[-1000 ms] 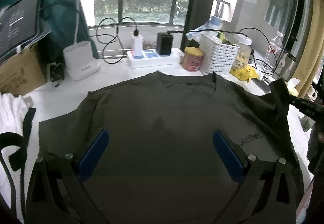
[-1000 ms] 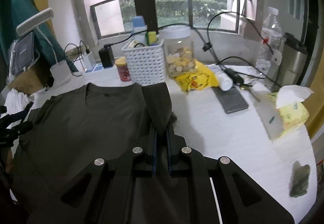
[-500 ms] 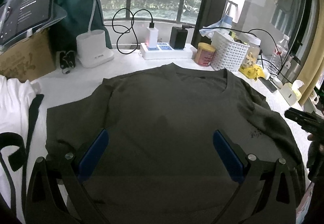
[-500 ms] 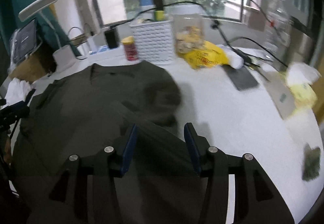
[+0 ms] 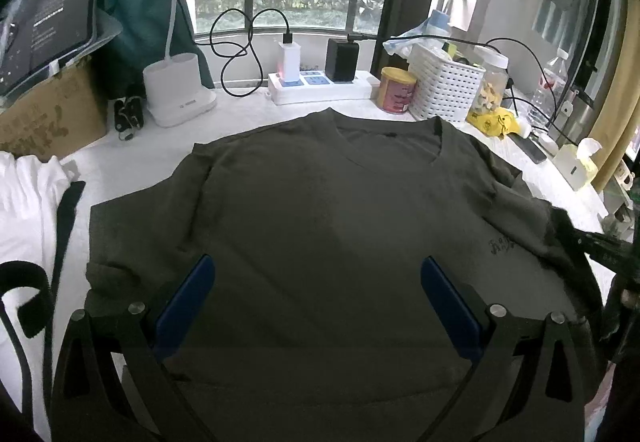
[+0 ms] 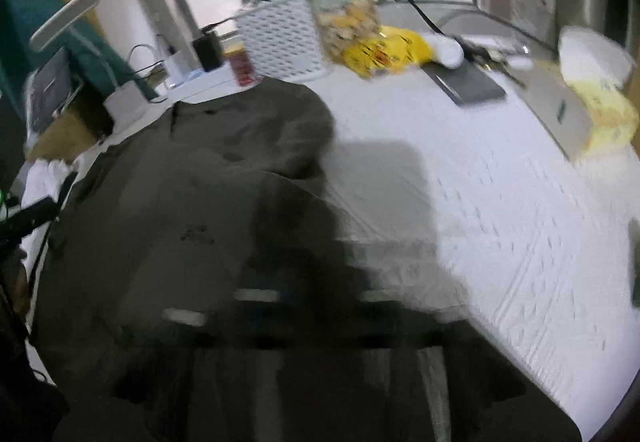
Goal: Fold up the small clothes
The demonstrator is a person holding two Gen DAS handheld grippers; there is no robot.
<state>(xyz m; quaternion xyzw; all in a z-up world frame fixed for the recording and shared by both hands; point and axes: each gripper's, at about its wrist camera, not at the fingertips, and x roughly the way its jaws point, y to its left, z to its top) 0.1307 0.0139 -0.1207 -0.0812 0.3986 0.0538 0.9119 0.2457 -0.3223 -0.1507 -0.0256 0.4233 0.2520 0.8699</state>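
1. A white counter (image 5: 248, 122) under a window carries the olive T-shirt (image 5: 328, 226), spread flat.
2. My right hand-held gripper (image 6: 312, 254) released the sleeve, then snapped closed; whether it pinches cloth is blurred.
3. My left hand-held gripper (image 5: 316, 306) hovers wide, empty; refolding follows.

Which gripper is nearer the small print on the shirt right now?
Right. The right gripper is at the sleeve just beside the print; the left gripper hangs open over the shirt's lower middle, farther away.
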